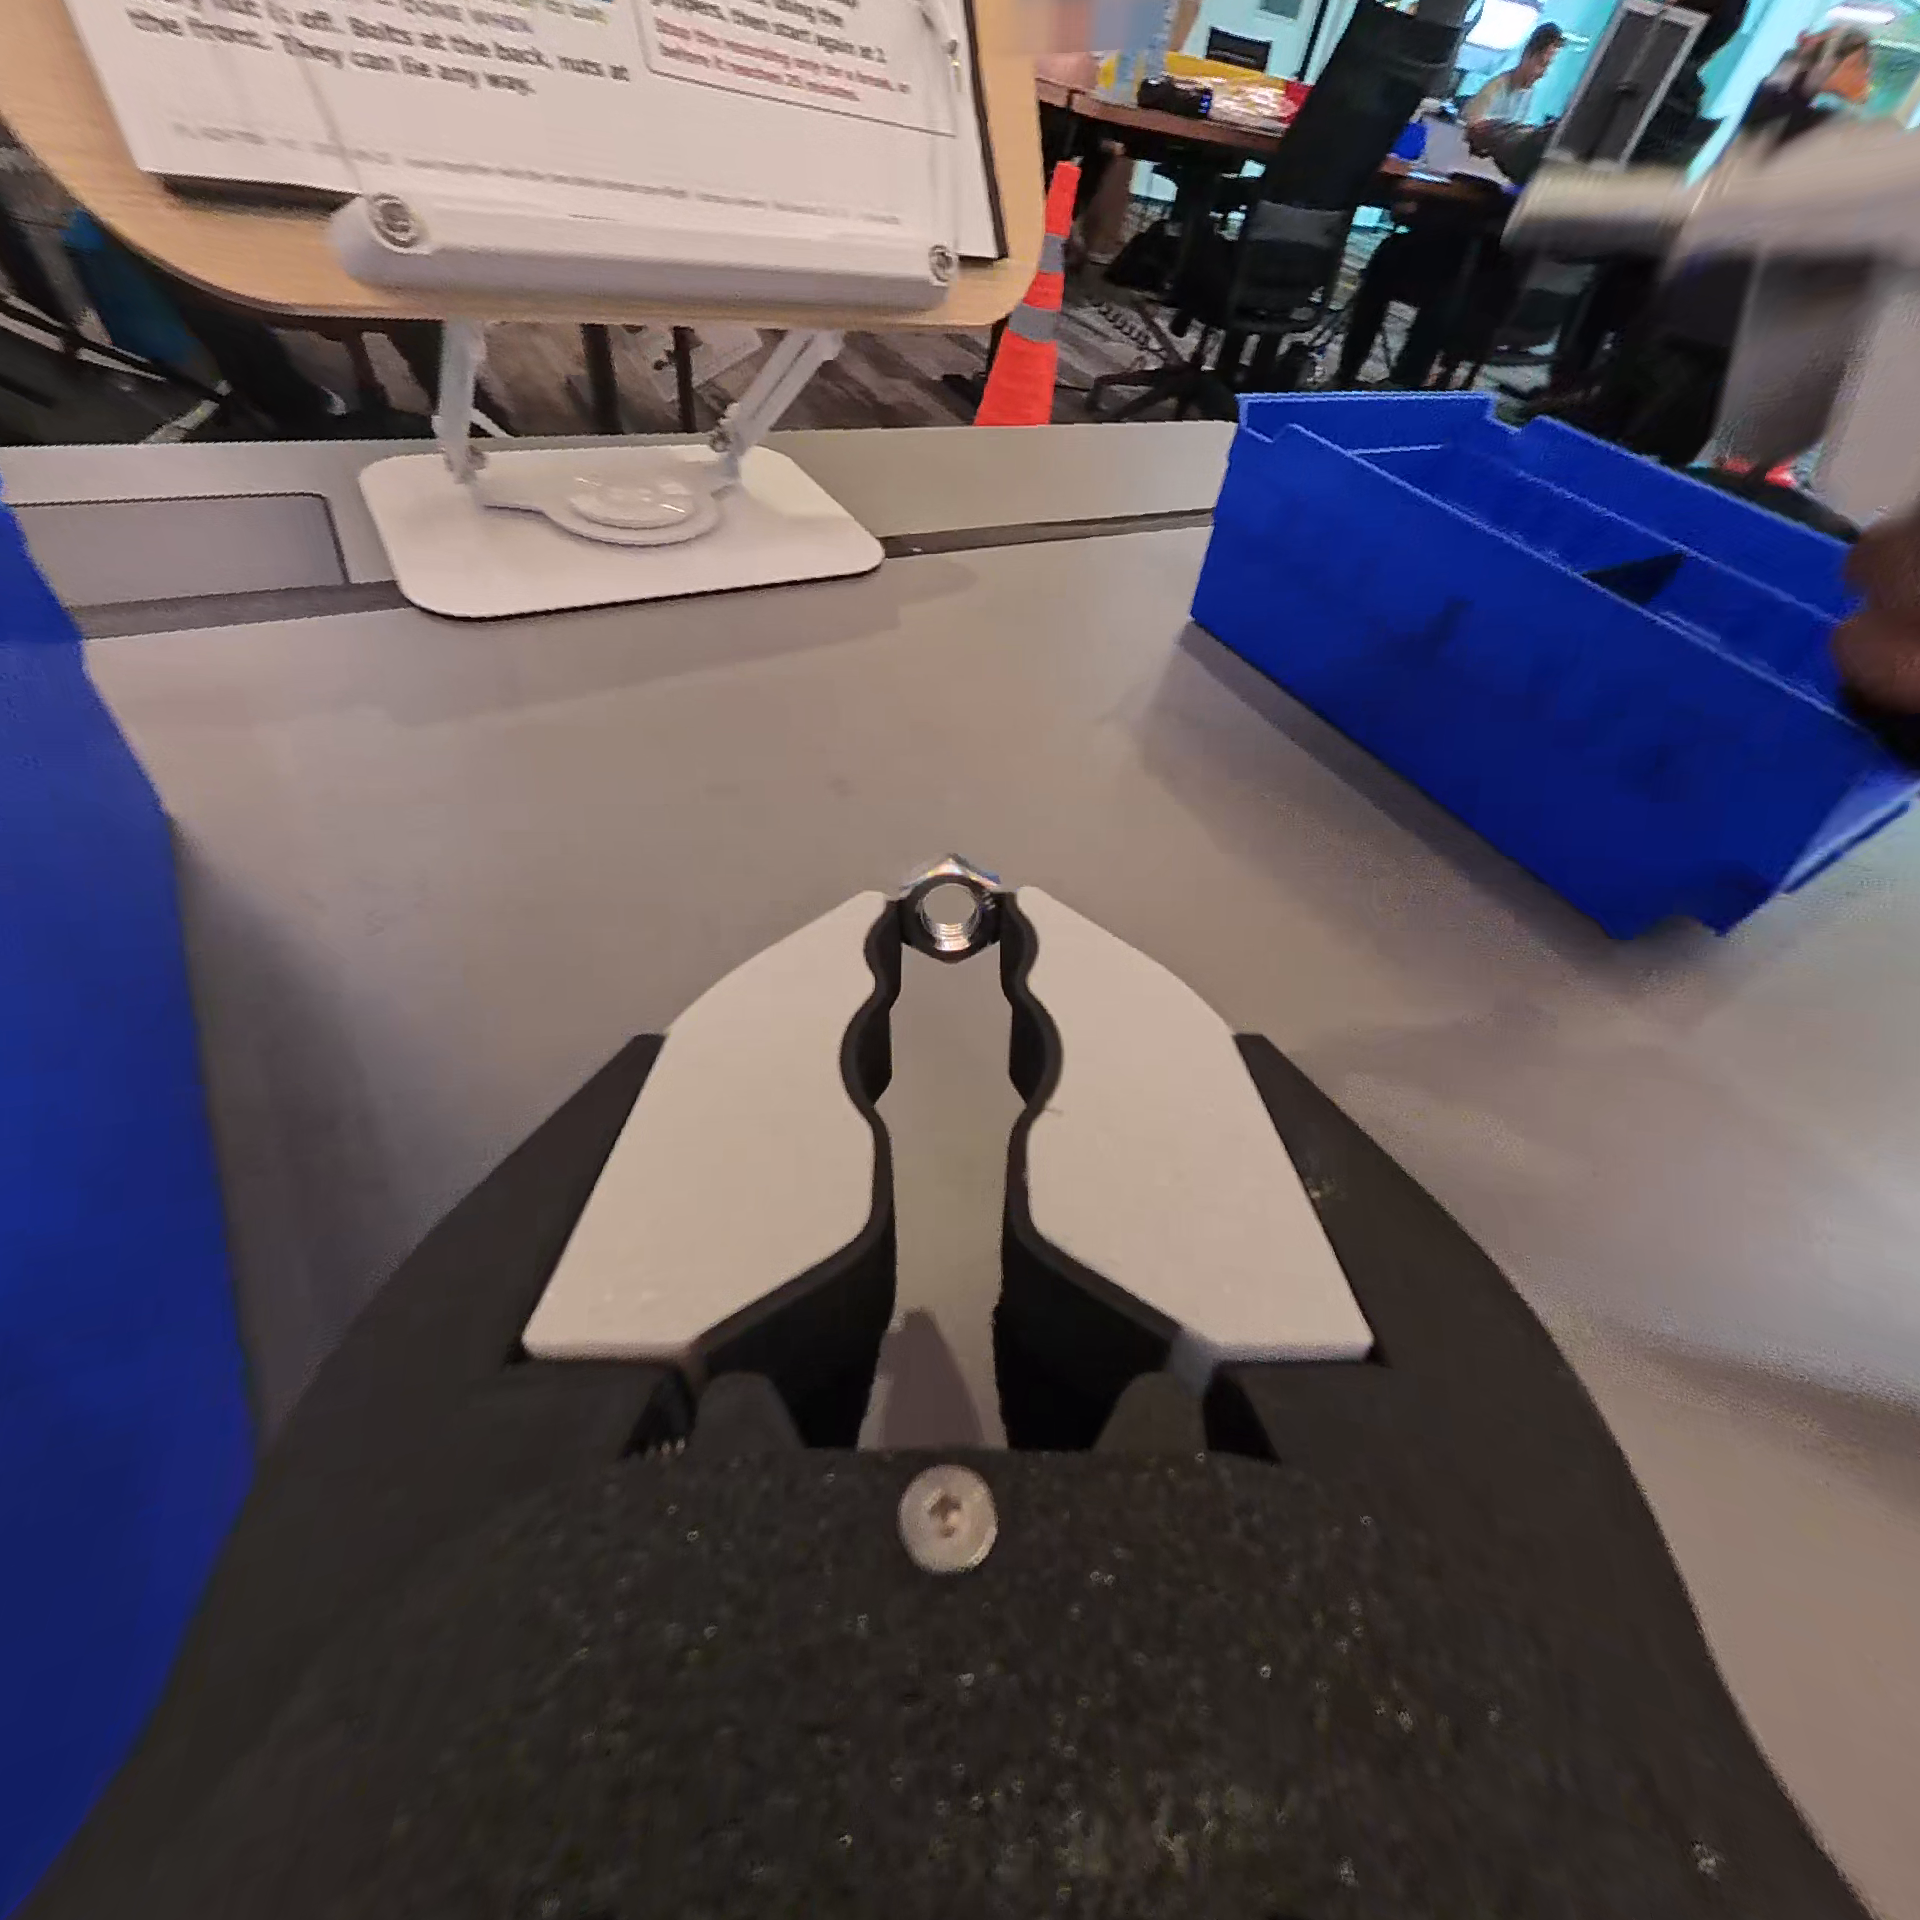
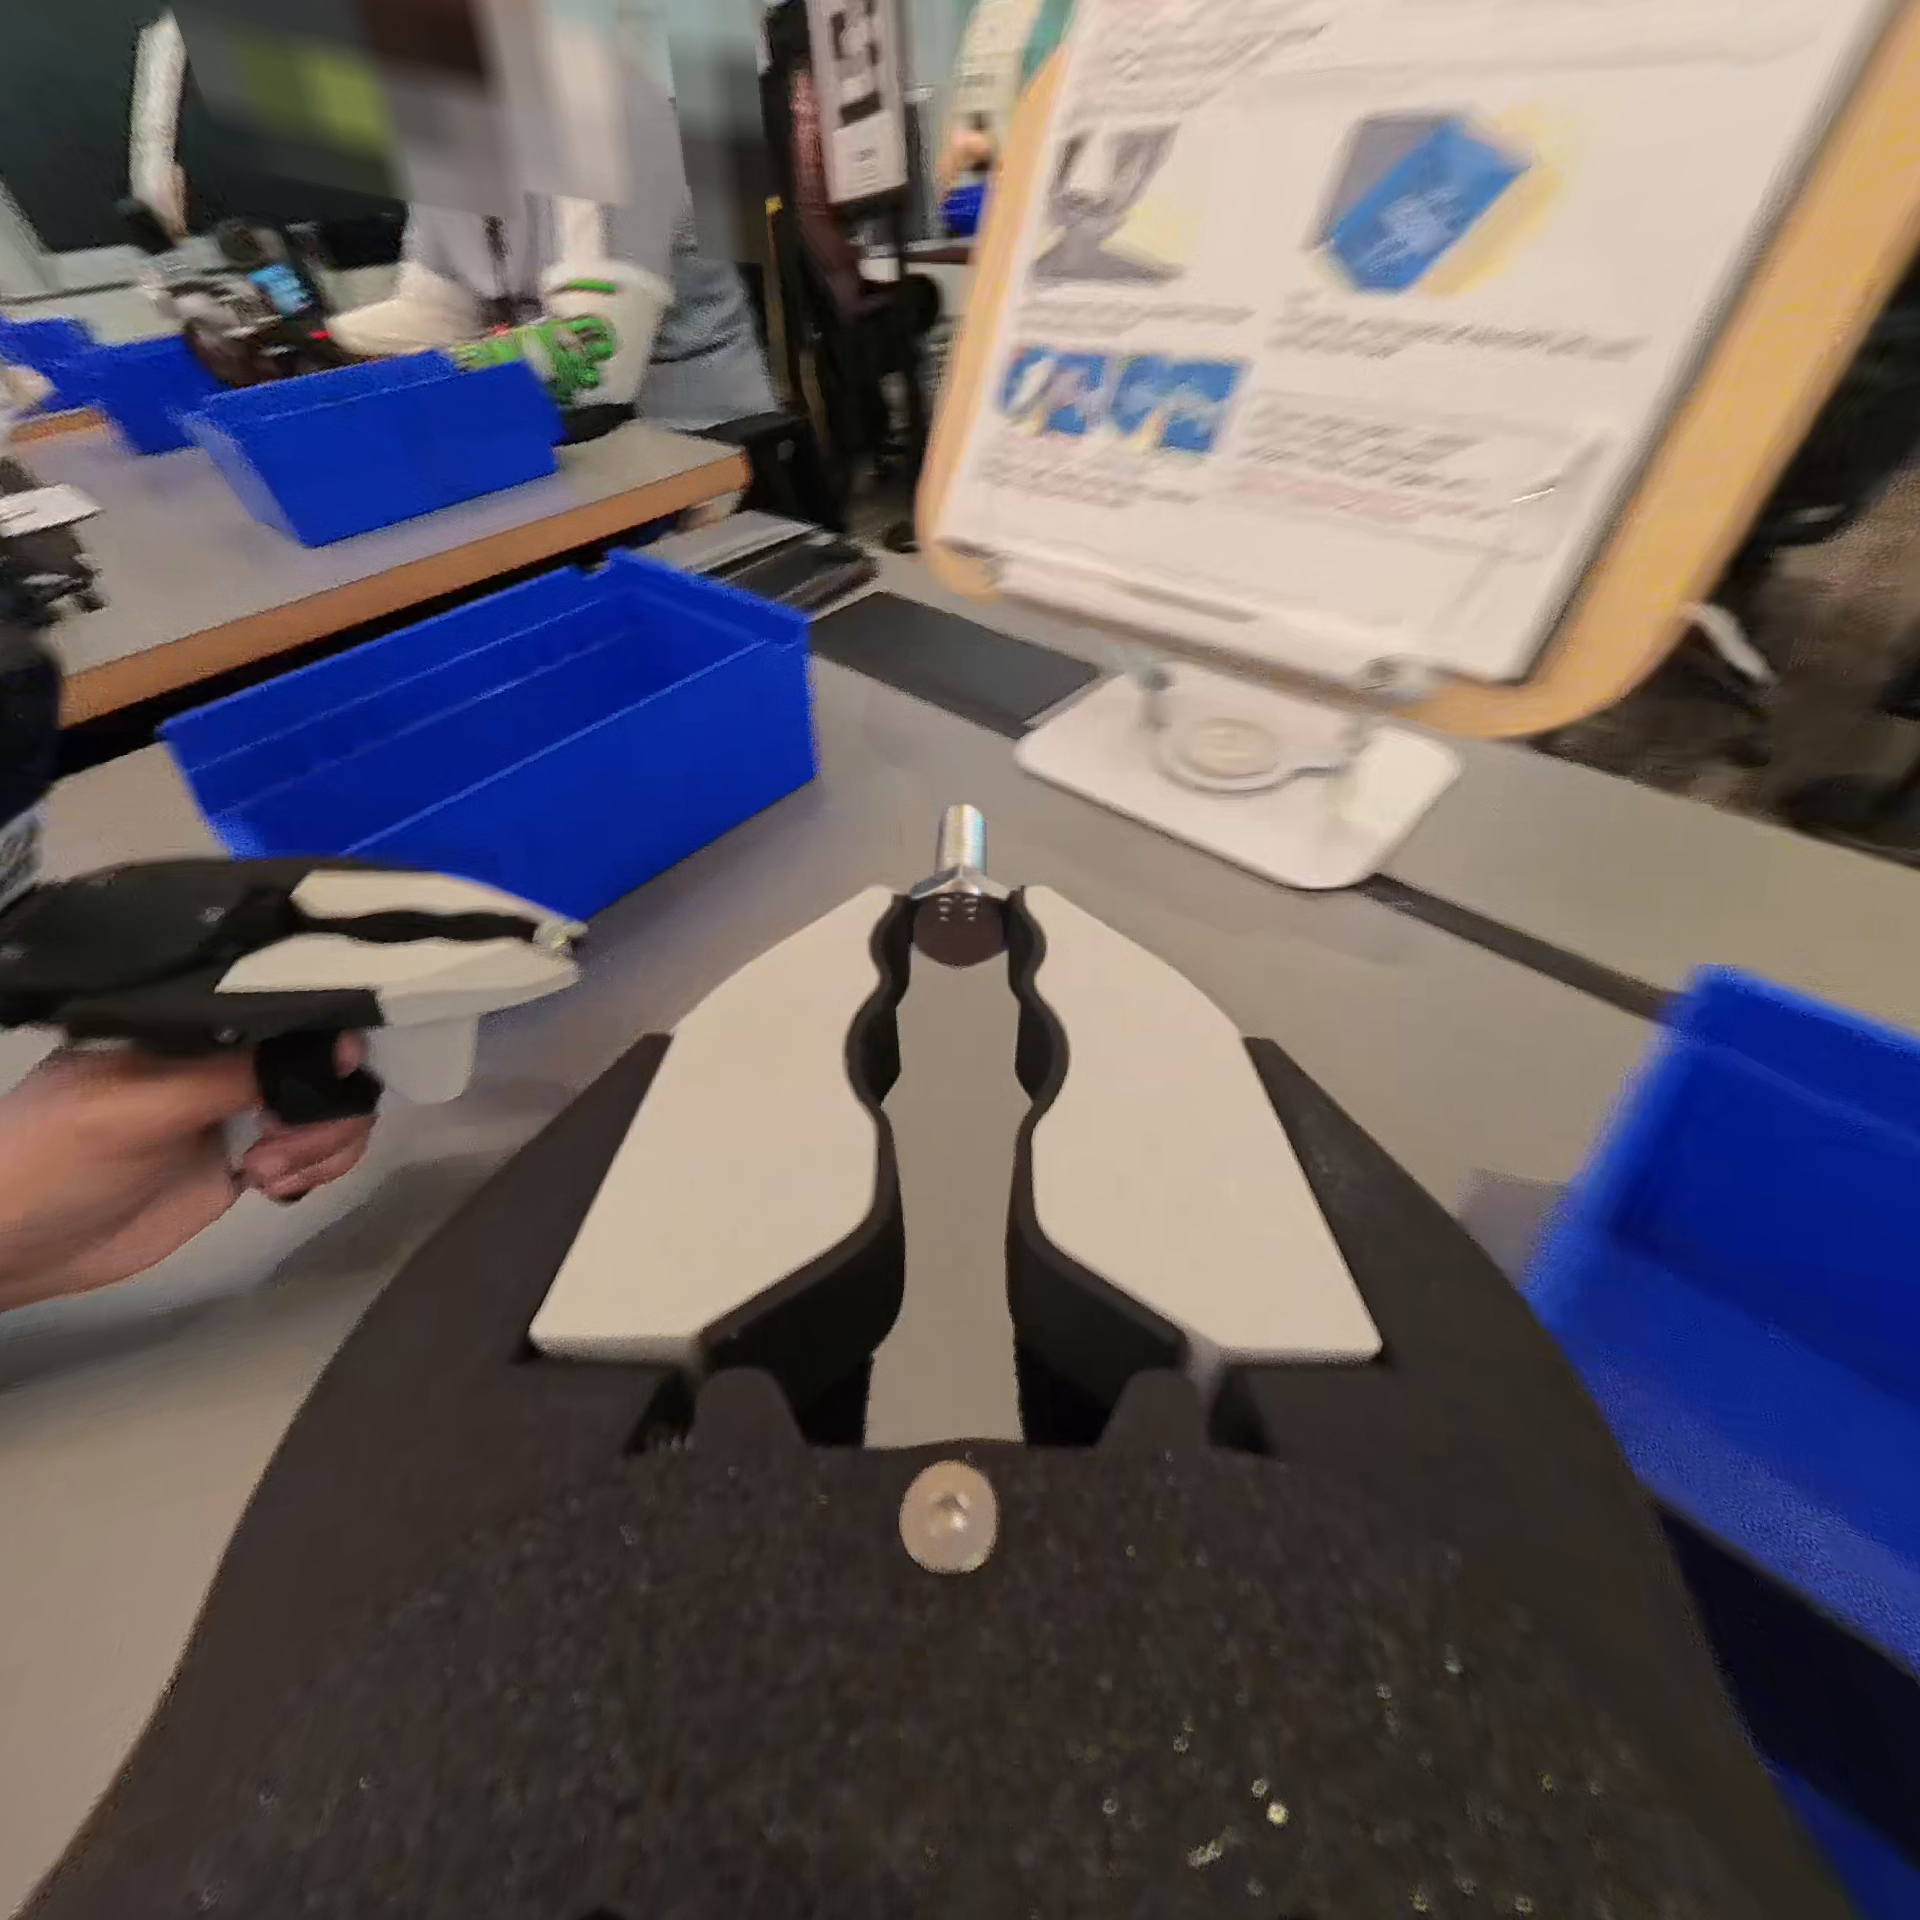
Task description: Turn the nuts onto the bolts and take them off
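The left gripper point(image 1: 948, 914) is pinching a small silver hex nut point(image 1: 945, 917) between its grey fingertips at the centre of the left wrist view, the threaded hole facing back toward the camera. The right gripper point(image 2: 958, 925) is clamping the hex head of a short silver steel bolt point(image 2: 962, 873) at the centre of the right wrist view, the threaded shank pointing away from the camera. Both are being held up above the grey tabletop point(image 1: 623, 831), well apart from each other. In the right wrist view the left gripper is showing at the left edge of the frame, with a hand point(image 2: 135, 1164) wrapping its handle.

A blue plastic bin point(image 1: 1538, 665) is sitting at the upper right of the left wrist view, and a white stand holding a wooden board with printed sheets point(image 1: 623, 520) is standing at the upper middle.

The nut and shank probably need bringing together next, and the risk is lying in alignment: if the hole is meeting the shank at a tilt, the threads may cross and jam. The nut is sitting only at the very tips, so a sideways push on contact could be popping it out onto the tabletop. The bolt, gripped only by its head, could be swivelling under turning force.
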`<action>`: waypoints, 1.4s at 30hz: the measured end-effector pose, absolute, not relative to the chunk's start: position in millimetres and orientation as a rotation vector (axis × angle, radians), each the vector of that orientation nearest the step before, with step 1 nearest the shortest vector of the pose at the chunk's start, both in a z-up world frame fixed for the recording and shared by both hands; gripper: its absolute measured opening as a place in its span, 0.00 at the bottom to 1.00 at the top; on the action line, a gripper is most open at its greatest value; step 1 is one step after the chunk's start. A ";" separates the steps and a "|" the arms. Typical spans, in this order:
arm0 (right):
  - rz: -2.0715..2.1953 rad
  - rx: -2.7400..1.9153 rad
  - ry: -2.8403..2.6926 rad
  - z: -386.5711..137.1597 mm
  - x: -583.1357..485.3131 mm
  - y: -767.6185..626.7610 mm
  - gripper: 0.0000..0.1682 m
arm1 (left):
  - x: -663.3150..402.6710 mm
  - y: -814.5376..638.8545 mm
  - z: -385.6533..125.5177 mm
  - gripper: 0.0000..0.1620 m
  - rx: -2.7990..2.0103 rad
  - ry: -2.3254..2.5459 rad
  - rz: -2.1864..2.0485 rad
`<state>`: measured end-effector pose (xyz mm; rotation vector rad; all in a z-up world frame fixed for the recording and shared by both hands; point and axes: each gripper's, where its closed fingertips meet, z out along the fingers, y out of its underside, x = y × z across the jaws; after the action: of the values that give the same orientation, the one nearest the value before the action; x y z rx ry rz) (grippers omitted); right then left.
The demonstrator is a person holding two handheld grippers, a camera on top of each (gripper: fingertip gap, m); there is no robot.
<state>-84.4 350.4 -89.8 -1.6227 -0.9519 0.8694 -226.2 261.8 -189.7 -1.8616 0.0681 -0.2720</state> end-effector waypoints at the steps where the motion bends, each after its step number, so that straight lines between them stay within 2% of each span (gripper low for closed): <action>1: 0.830 -1.649 -0.911 -74.4 -64.5 366.7 0.10 | -223.1 261.9 -190.1 0.10 -1.860 0.084 -0.281; 3: 0.754 -1.765 -0.865 -59.9 -26.0 402.2 0.10 | -219.0 262.6 -192.5 0.10 -1.866 0.114 -0.274; 6: 0.435 -2.033 -0.899 -78.1 32.1 464.1 0.10 | -213.8 262.8 -194.8 0.10 -1.872 0.146 -0.277; 13: 0.115 -2.666 -1.097 -189.0 93.7 534.8 0.11 | -207.9 262.3 -200.0 0.10 -1.897 0.164 -0.325; 17: 0.085 -2.824 -1.085 -231.4 97.4 545.8 0.11 | -211.3 262.3 -199.1 0.10 -1.894 0.135 -0.351; 24: -0.088 -2.909 -1.140 -260.6 106.9 551.6 0.11 | -211.3 263.4 -203.6 0.10 -1.909 0.154 -0.348; 29: -0.140 -2.876 -1.187 -260.9 104.1 554.0 0.11 | -206.8 263.4 -205.7 0.10 -1.917 0.194 -0.329; 32: -0.124 -2.824 -1.189 -248.7 102.5 556.8 0.24 | -204.1 262.9 -206.8 0.10 -1.921 0.201 -0.338; 35: -0.081 -2.696 -1.150 -209.7 99.4 555.0 0.26 | -203.9 262.9 -207.3 0.10 -1.923 0.205 -0.346; 38: 0.111 -2.431 -1.086 -148.3 72.1 526.5 0.27 | -205.5 263.5 -208.2 0.10 -1.926 0.204 -0.351; 42: 0.767 -1.941 -1.101 -84.8 -20.1 406.7 0.27 | -207.8 264.1 -208.5 0.10 -1.927 0.202 -0.364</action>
<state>-20.1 406.7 -84.8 -1.9406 -1.1014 0.7665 -207.8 264.1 -208.5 -1.9267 0.2017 -0.3642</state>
